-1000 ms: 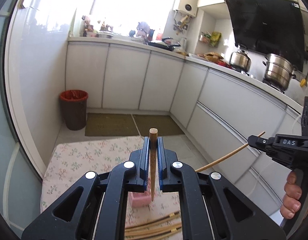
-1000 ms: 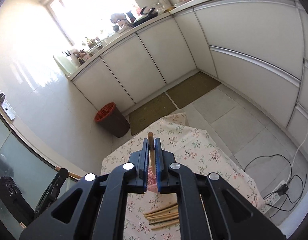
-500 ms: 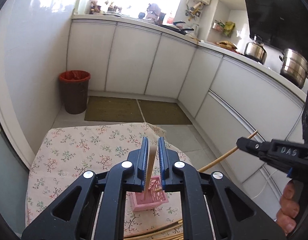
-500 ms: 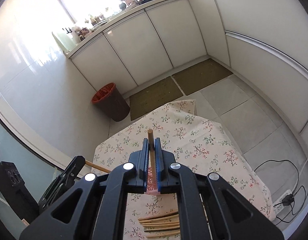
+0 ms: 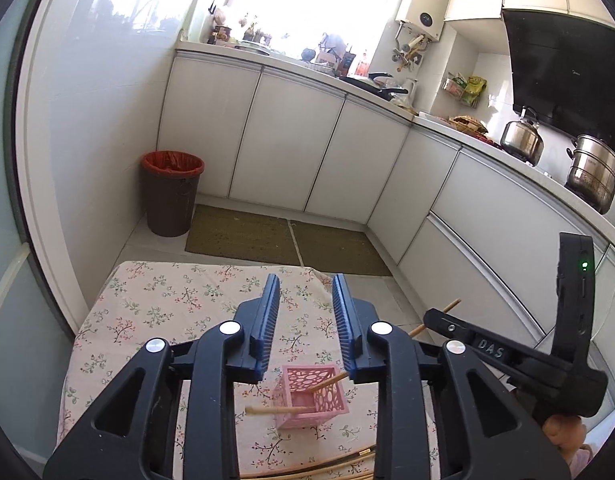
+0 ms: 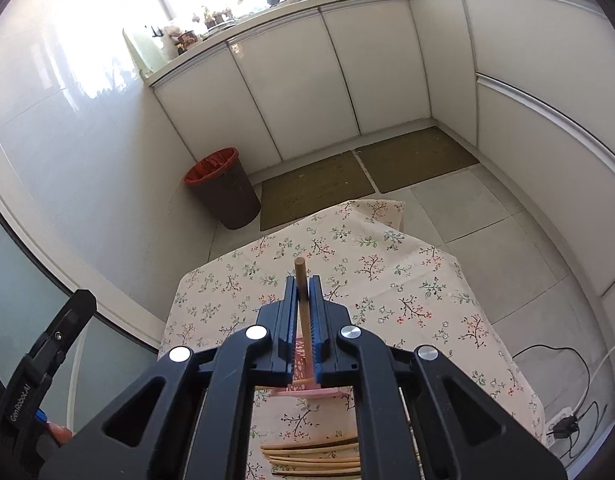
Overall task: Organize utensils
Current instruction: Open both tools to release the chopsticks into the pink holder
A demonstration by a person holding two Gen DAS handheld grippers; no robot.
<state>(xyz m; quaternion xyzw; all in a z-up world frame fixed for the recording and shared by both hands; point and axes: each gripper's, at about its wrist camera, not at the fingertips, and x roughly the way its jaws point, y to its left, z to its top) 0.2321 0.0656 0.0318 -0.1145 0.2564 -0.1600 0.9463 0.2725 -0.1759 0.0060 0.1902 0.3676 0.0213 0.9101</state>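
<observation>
step in hand: loading chopsticks into the pink holder (image 5: 310,400) on the floral tablecloth (image 5: 163,304). the left gripper (image 5: 303,332) has its jaws spread wide with nothing between them, hovering above the holder. one chopstick (image 5: 283,410) lies tilted across the holder's rim, end poking out left, not standing. a second stick (image 5: 327,381) leans in from the right.

the right gripper (image 6: 303,332) is clamped on a chopstick (image 6: 302,300), held roughly upright over the holder (image 6: 307,392). next move, my read: lower it so the tip clears the rim, then release.

left view shows the holder's inside and the right gripper's body beside it. the right view hides most of the holder behind its own jaws, but shows the loose chopstick pile (image 6: 311,458) near the table edge. count unclear, probably five or six.
</observation>
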